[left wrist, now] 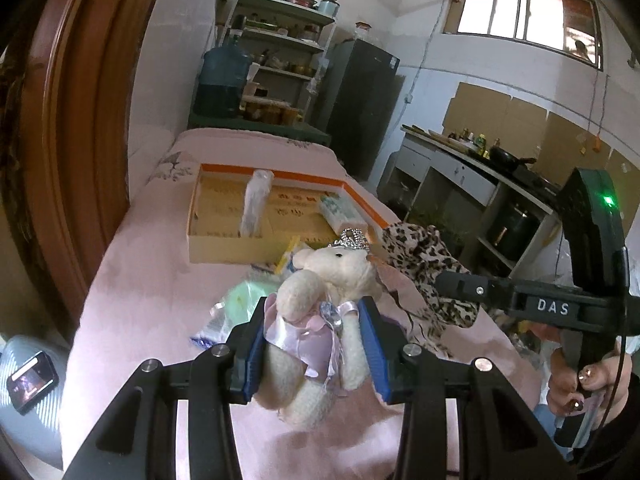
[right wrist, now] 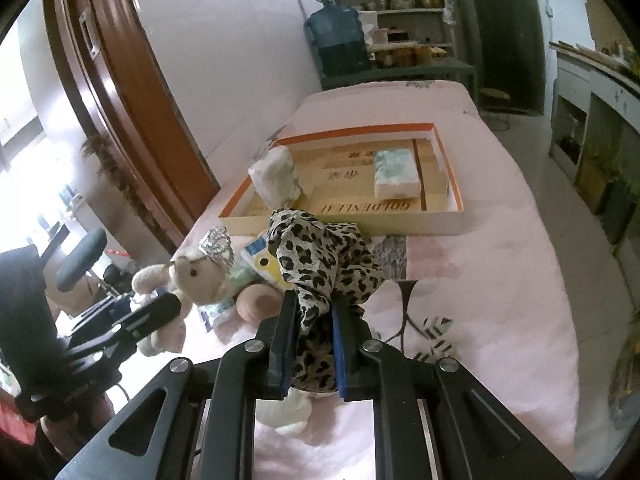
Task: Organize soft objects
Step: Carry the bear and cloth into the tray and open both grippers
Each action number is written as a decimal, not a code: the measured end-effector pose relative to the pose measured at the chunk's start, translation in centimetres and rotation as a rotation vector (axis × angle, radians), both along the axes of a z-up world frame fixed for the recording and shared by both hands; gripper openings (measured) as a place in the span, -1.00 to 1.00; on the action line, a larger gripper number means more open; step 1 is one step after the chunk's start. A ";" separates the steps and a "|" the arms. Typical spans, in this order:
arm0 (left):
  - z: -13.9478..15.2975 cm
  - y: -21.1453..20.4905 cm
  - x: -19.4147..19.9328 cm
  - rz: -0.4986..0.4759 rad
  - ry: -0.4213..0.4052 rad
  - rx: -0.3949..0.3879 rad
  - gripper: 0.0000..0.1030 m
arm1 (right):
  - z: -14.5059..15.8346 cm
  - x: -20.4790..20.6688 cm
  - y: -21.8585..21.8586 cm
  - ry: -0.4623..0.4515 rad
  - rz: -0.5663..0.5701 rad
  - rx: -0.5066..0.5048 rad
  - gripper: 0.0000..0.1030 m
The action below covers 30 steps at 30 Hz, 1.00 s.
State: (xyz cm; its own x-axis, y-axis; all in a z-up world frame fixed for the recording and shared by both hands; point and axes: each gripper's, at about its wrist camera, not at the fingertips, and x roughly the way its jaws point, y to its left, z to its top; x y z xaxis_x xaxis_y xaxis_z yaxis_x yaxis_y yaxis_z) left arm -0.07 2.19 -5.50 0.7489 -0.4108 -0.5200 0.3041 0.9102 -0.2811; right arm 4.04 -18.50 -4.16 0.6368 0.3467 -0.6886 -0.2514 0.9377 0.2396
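A cream teddy bear (left wrist: 340, 268) with a silver crown and lilac dress hangs upright above the pink bed, my left gripper (left wrist: 316, 308) shut on its body. In the right wrist view the teddy bear (right wrist: 200, 276) and the left gripper (right wrist: 148, 306) show at the left. My right gripper (right wrist: 314, 304) is shut on a leopard-print cloth (right wrist: 316, 256), which bunches above its blue pads. From the left wrist view, the leopard-print cloth (left wrist: 420, 252) droops from the right gripper (left wrist: 448, 284), held by a hand (left wrist: 576, 384).
A shallow orange-rimmed cardboard box (right wrist: 452, 184) lies further up the bed with two tissue packs (right wrist: 396, 172) (right wrist: 276, 176) inside. Plastic packets (left wrist: 240, 300) lie on the sheet under the bear. A white soft thing (right wrist: 284, 412) lies below the right gripper. A phone (left wrist: 32, 380) rests off the bed's left.
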 end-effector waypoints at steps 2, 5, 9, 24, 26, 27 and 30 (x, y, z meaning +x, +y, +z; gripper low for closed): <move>0.4 0.1 0.6 0.008 -0.001 0.002 -0.16 | 0.4 0.5 0.0 -0.002 -0.005 -0.001 -0.70; 1.1 0.2 1.5 0.010 -0.012 -0.001 -0.16 | 0.9 1.2 -0.2 -0.006 -0.012 0.003 -0.70; 2.1 0.2 2.3 0.008 -0.042 -0.004 -0.16 | 1.6 2.4 0.0 -0.015 -0.023 -0.010 -0.70; 5.0 1.0 7.6 0.032 -0.070 -0.030 -0.15 | 3.0 7.0 1.6 -0.023 -0.040 -0.046 -0.70; 5.4 1.1 8.4 0.039 -0.064 -0.036 -0.15 | 3.2 7.5 1.8 -0.024 -0.042 -0.044 -0.70; 5.5 1.2 8.7 0.041 -0.064 -0.039 -0.15 | 3.2 7.9 1.8 -0.023 -0.042 -0.043 -0.70; 5.8 1.4 9.4 0.046 -0.064 -0.045 -0.15 | 3.5 8.7 2.1 -0.025 -0.043 -0.043 -0.70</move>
